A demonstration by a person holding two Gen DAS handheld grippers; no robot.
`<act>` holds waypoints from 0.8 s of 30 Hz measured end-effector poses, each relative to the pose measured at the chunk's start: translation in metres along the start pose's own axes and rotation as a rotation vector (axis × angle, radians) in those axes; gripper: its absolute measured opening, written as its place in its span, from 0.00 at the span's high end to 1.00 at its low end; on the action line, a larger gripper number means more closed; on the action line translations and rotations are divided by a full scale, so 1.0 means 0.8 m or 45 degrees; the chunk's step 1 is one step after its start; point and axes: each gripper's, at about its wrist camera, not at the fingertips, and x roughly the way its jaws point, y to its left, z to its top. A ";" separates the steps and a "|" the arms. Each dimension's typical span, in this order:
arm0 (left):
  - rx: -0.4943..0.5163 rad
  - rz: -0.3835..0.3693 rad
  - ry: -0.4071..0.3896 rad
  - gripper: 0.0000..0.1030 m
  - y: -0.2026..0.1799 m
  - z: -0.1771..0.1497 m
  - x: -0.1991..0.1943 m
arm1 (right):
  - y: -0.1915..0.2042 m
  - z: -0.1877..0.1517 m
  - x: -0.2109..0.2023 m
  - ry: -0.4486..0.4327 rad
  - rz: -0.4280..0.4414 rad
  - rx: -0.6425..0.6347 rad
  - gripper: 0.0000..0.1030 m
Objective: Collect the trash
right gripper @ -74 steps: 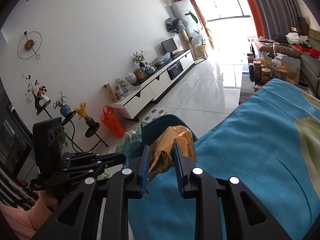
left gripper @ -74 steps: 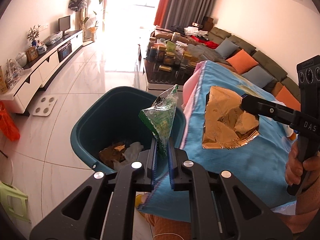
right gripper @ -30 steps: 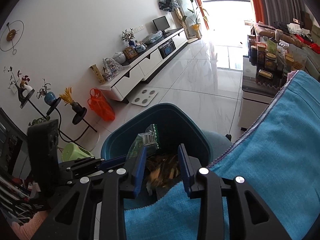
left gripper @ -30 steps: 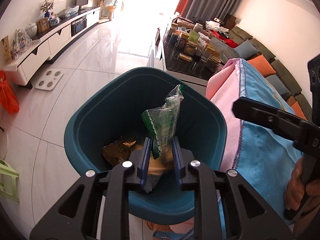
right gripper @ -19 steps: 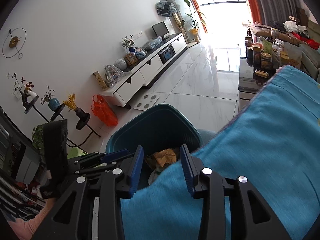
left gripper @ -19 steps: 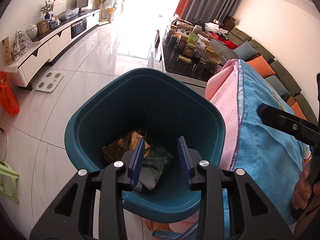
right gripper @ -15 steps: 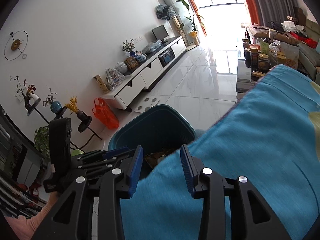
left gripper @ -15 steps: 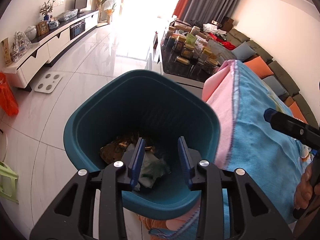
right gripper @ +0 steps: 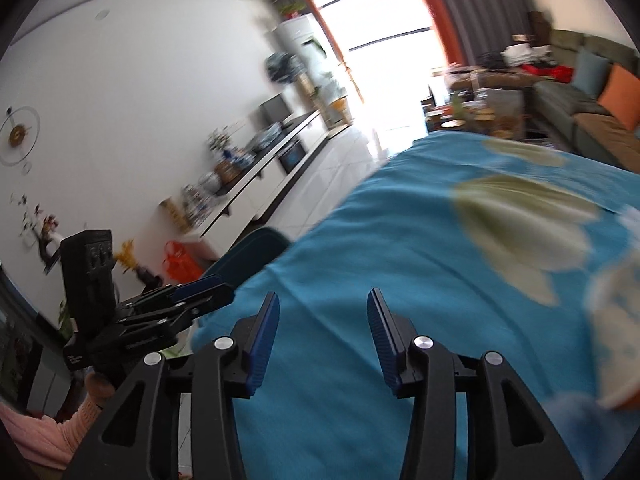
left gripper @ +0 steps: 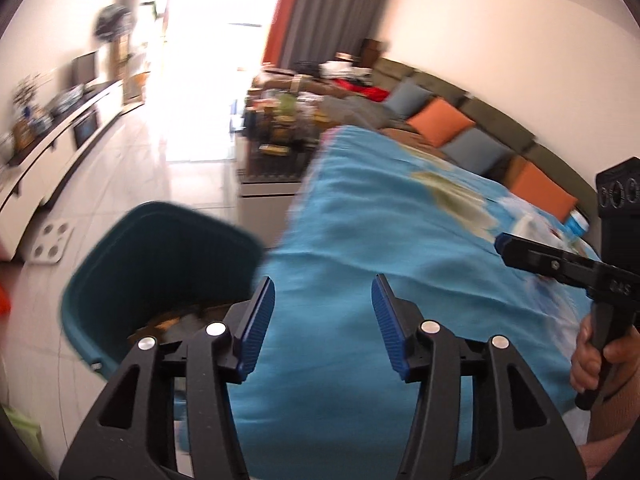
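trash lay in the bottom of the teal bin, just off the blue cloth's near edge. left gripper and right gripper both hung wide and empty over the cloth, likely freed for another pickup.

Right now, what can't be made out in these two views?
- Bin contents: left wrist view, mostly hidden by the left claw and motion blur.
- Pale item at the cloth's right edge: right wrist view, blurred and cut off.
- Coffee-table clutter: too blurred to identify.
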 end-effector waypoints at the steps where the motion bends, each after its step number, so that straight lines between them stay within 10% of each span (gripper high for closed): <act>1: 0.024 -0.023 0.004 0.51 -0.014 0.001 0.003 | -0.008 -0.003 -0.009 -0.013 -0.021 0.014 0.58; 24: 0.491 -0.365 0.174 0.41 -0.286 0.000 0.096 | -0.185 -0.075 -0.151 -0.184 -0.452 0.344 0.55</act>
